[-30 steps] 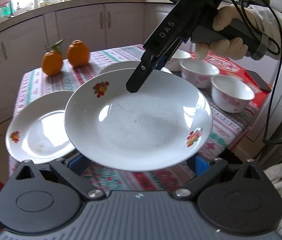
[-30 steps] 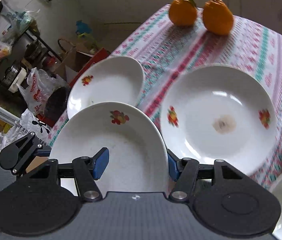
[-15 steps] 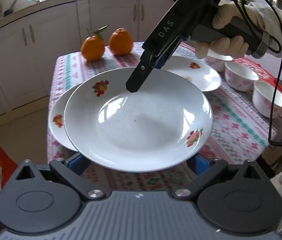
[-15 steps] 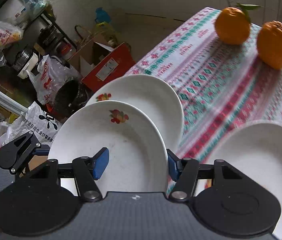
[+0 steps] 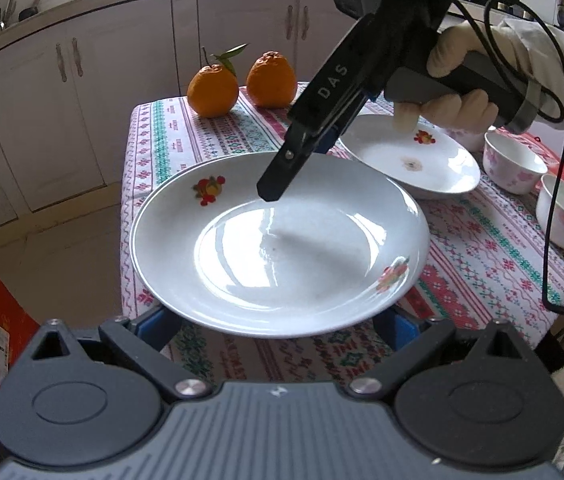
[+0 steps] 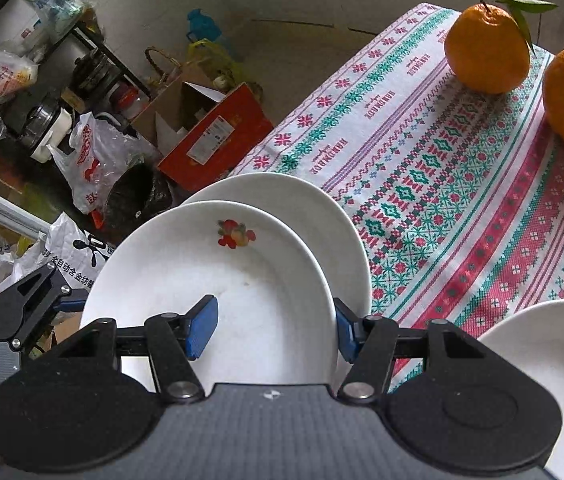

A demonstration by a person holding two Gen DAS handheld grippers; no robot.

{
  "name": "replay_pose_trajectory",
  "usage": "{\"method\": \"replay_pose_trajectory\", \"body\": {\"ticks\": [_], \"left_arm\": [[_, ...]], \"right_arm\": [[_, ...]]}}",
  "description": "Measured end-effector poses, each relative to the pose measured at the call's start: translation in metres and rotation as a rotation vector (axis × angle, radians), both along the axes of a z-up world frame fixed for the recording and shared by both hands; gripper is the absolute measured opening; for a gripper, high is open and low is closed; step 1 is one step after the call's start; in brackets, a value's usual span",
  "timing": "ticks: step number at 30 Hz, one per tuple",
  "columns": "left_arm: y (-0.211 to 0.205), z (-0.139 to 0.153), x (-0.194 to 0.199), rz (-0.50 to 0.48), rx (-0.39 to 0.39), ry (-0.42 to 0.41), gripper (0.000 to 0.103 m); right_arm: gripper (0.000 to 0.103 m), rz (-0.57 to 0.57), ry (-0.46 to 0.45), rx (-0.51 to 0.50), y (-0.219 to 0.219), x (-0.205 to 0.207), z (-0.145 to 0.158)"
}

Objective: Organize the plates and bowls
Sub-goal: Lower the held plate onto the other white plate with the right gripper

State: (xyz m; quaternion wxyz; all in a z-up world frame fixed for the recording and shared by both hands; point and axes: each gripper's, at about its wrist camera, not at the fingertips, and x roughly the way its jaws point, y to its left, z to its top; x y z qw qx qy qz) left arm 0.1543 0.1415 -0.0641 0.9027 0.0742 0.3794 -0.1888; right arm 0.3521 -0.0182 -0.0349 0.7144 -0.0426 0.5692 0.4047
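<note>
Two grippers: left gripper (image 5: 278, 320) and right gripper (image 6: 276, 330) each clamped on one rim of the carried plate (image 5: 282, 240)
Where: plate hangs just over the second plate (image 6: 321, 216) at the table's (image 5: 501, 264) near-left corner
Handling: glazed ceramic, stiff, slick, chips easily, so grip the raised rim, not the well
Nearby: third plate (image 5: 409, 160) mid-table, bowls (image 5: 511, 162) by the right edge, oranges (image 5: 214, 90) at the far edge

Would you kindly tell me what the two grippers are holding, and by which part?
Both grip one white plate by its rim: the right gripper at the far edge, the left gripper at the near edge.
</note>
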Motion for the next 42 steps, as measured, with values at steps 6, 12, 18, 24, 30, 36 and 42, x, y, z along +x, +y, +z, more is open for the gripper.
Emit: {"method": "replay_pose_trajectory", "body": {"ticks": [6, 12, 18, 24, 30, 36, 42], "left_arm": [[0.002, -0.004, 0.006, 0.002, 0.014, 0.001, 0.101], [0.009, -0.007, 0.013, 0.015, 0.001, 0.015, 0.101], [0.01, -0.009, 0.015, 0.012, 0.011, 0.006, 0.101], [0.011, -0.009, 0.014, 0.01, 0.013, 0.002, 0.101], [0.012, -0.008, 0.012, 0.017, 0.017, -0.005, 0.1], [0.013, -0.008, 0.012, 0.019, 0.014, -0.016, 0.101], [0.012, -0.008, 0.01, 0.023, 0.02, -0.022, 0.1]], "right_arm": [[0.066, -0.003, 0.001, -0.003, 0.0, 0.004, -0.002], [0.066, -0.008, 0.005, 0.004, -0.001, 0.005, -0.002], [0.066, -0.017, 0.009, 0.011, -0.004, 0.004, -0.002], [0.066, -0.031, 0.01, 0.019, -0.009, 0.0, 0.001], [0.066, -0.048, 0.008, 0.028, -0.015, -0.004, 0.005], [0.066, -0.062, -0.005, 0.027, -0.02, -0.01, 0.01], [0.068, -0.07, -0.039, 0.009, -0.021, -0.016, 0.015]]}}
